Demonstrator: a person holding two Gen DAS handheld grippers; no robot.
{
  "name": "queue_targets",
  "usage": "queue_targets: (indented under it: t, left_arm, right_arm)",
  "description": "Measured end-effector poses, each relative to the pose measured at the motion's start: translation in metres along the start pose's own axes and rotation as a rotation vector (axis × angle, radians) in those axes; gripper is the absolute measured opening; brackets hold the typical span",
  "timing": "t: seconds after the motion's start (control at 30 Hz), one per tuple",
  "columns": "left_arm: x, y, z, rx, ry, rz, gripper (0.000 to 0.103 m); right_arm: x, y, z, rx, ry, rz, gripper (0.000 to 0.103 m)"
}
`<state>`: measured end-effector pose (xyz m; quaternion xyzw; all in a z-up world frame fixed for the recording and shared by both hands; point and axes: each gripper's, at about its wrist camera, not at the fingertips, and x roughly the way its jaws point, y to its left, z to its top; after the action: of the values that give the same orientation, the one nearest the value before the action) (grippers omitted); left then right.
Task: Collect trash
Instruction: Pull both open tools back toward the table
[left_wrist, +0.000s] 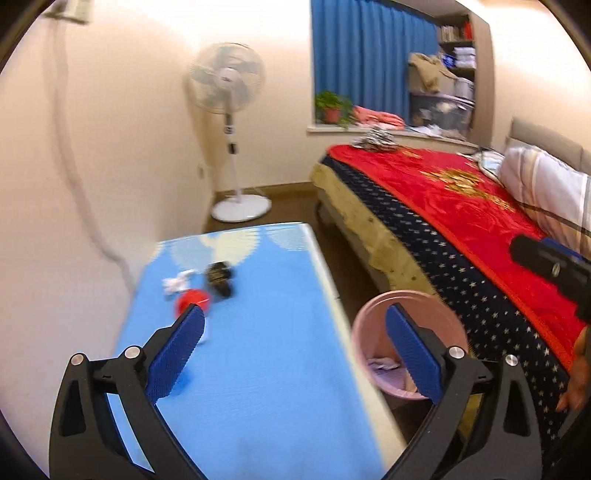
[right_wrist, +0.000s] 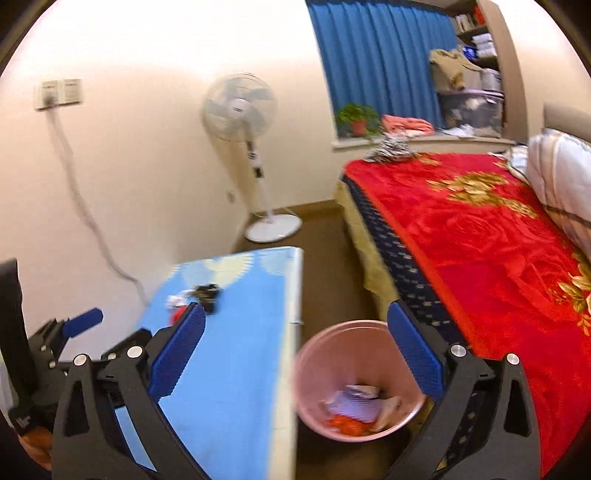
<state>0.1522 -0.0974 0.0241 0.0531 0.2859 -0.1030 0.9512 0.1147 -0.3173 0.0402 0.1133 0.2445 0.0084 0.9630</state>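
Observation:
On the blue table lie a white crumpled paper, a red round piece and a black wrapper. They also show in the right wrist view: the paper and the wrapper. A pink waste bin stands on the floor between table and bed, with paper and orange scraps inside; it also shows in the left wrist view. My left gripper is open and empty above the table's near part. My right gripper is open and empty above the bin and the table's edge.
A bed with a red blanket lies to the right. A white standing fan stands at the far wall. A white cable hangs down the left wall. The brown floor shows between table and bed.

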Motion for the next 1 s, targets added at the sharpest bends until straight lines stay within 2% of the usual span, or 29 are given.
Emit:
queue_targets:
  t: [0.17,0.3,0.43,0.73,1.0]
  left_arm:
    - [-0.055,0.056,-0.030,-0.069,0.013,0.087,0.095]
    - [-0.082,0.086,-0.052,-0.129,0.009,0.133,0.095]
    - [-0.100,0.107,-0.071,-0.146,0.000,0.180,0.095]
    - [-0.112,0.127,-0.083,-0.192,-0.020,0.197,0.095]
    - [-0.111,0.133,-0.084,-0.201,-0.028,0.191,0.095]
  right_arm:
    - [-0.025,0.066,-0.026,-0.033,0.022,0.081,0.097]
    - [-0.034,0.106,-0.053,-0.064,0.060,0.129,0.097]
    - [-0.040,0.135,-0.071,-0.112,0.089,0.153,0.097]
    - [-0.051,0.167,-0.084,-0.169,0.100,0.159,0.097]
    - [-0.045,0.170,-0.083,-0.177,0.109,0.154,0.097]
